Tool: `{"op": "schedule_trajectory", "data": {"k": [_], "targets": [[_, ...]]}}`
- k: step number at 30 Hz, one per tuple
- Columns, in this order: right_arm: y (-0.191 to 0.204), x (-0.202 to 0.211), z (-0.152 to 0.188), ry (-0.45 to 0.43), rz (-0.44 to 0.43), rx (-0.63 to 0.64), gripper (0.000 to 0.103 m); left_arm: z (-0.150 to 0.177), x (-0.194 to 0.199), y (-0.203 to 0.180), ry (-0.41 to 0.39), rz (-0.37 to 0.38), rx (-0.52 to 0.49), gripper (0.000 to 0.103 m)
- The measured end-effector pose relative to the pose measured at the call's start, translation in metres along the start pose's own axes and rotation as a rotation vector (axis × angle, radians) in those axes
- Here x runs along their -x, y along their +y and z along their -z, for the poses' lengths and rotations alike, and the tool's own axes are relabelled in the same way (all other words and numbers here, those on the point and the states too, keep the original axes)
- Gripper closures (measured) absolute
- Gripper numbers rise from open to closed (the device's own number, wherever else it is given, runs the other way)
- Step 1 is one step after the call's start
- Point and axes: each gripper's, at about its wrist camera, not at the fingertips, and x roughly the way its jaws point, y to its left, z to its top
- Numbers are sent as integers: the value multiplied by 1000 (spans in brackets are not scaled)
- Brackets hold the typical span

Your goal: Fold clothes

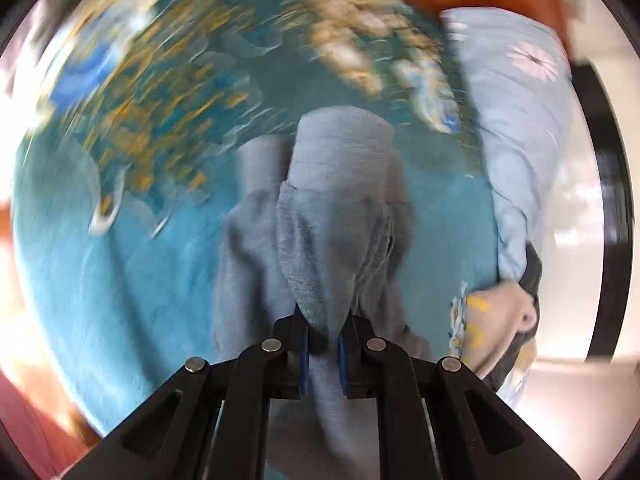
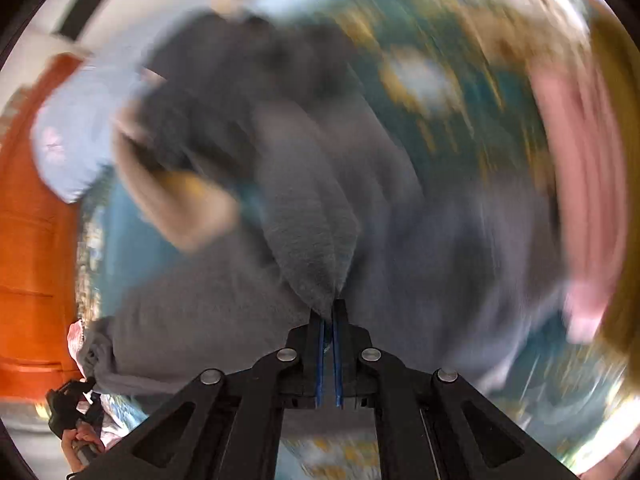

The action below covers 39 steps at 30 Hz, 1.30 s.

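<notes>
A grey-blue fleece garment (image 1: 336,216) hangs over a teal patterned bedspread (image 1: 120,264). My left gripper (image 1: 324,320) is shut on a bunched edge of it, and the cloth drapes forward from the pads. In the right wrist view the same grey garment (image 2: 312,240) spreads wide. My right gripper (image 2: 329,312) is shut on another edge of it, with a fold rising from the tips. The left gripper (image 2: 70,404) shows at the lower left of that view, holding the garment's far end. Both views are motion-blurred.
A light blue flowered pillow or quilt (image 1: 524,112) lies on the right of the bed, with a beige and dark bundle (image 1: 504,320) below it. An orange headboard (image 2: 28,216) stands at the left in the right wrist view. Pink cloth (image 2: 580,184) lies on the right.
</notes>
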Motion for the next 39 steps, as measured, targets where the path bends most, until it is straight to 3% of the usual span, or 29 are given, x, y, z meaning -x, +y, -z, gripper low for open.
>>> {"op": "schedule_trajectory", "data": {"k": [4,9,14,17,20,21,22,23,25,28,30,32,35,37,39], "targets": [[-7,-8,13,35,21,26,99,-5,4,5,-19,2,0,92],[1,7,13,-5,33,114,99,-2,4,32,-7,35,143,92],[-14,-17,37,99,67,122,99,-3,5,43,1,-59,216,92],[-25,-22,41,120,43,102,95,-1,4,47,16,-93,235,90],[-24,-11,35,115,35,132,89,-3,2,37,9,-140,185,86],[-22,-4,34,100,49,153,83,-3,2,33,1,-155,168,85],[-18,5,33,71,68,189,69,-3,4,30,-18,-165,158,81],[-13,14,32,37,88,232,59,-1,10,30,-46,-173,154,70],[-3,28,26,-26,97,299,54,3,20,28,-103,-188,145,57],[16,33,12,-76,103,349,49,16,40,12,-206,-247,66,55],[36,26,-1,-99,103,369,48,23,44,-7,-233,-228,-24,54],[60,17,-12,-114,122,413,43,36,36,-32,-199,-165,-149,46],[86,-7,-19,-96,167,479,43,63,16,-62,-108,-92,-316,44],[98,-24,-23,-71,204,507,43,79,3,-68,-65,-67,-376,44],[101,-36,-28,-48,258,512,43,90,-13,-74,-8,-93,-427,44]]}}
